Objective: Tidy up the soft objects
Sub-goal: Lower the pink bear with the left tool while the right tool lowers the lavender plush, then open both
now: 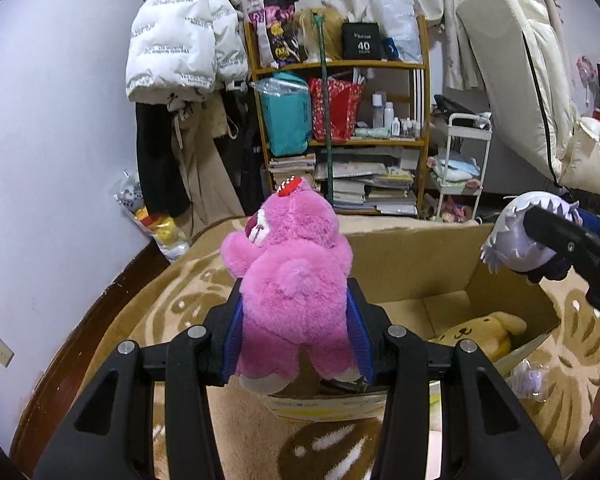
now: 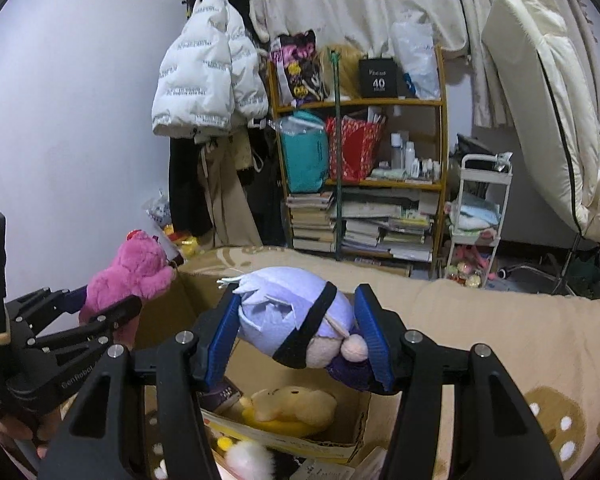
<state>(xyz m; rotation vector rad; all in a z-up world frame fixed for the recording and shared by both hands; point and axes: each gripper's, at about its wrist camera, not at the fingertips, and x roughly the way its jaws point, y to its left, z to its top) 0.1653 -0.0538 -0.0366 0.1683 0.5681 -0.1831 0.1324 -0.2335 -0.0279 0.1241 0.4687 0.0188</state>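
Left gripper (image 1: 298, 334) clamped on fluffy pink bear (image 1: 294, 280), upright, head up, back to camera, above cardboard box (image 1: 412, 264) near edge. Right gripper (image 2: 300, 336) closed on smooth lilac-haired plush doll (image 2: 296, 320), lying sideways over box. Right view alone shows doll's peach face; yellow plush dog (image 2: 288, 406) inside box, on tan fuzzy blanket (image 2: 500, 320).

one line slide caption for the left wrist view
Left tongs grip a pink plush bear above the cardboard box.

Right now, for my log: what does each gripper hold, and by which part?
Left gripper: pink bear, by its lower torso. Right gripper: lavender-haired doll, by its head.
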